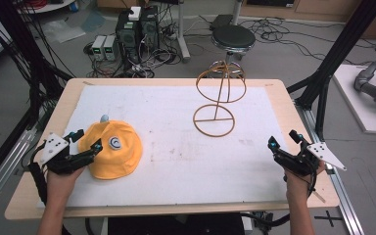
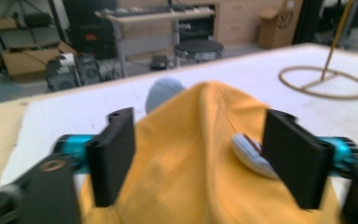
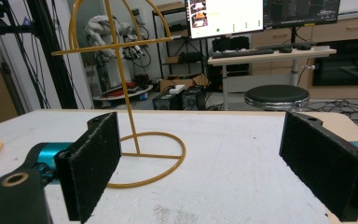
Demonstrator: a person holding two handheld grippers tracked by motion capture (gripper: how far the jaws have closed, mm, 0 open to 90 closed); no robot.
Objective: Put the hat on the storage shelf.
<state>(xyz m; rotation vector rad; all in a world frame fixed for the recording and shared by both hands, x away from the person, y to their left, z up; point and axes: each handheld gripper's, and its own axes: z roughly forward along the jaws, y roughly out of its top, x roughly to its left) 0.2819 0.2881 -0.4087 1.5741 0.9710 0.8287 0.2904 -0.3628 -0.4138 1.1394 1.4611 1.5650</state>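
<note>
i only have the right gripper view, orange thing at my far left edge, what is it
Observer: A yellow-orange hat with a small white badge, lying on the white mat near its left side.
Operator: where's the left hand-held gripper
Observer: The left hand-held gripper is at the hat, jaws open on either side of a raised fold of the fabric; in the left gripper view the left hand-held gripper has not closed on it.
Operator: anything behind the hat
Observer: A small pale blue rounded part pokes up behind the hat's far edge. I cannot tell what it is.
Operator: and the wire stand
Observer: The wire hat stand stands upright near the mat's far edge, nothing on it.
</note>
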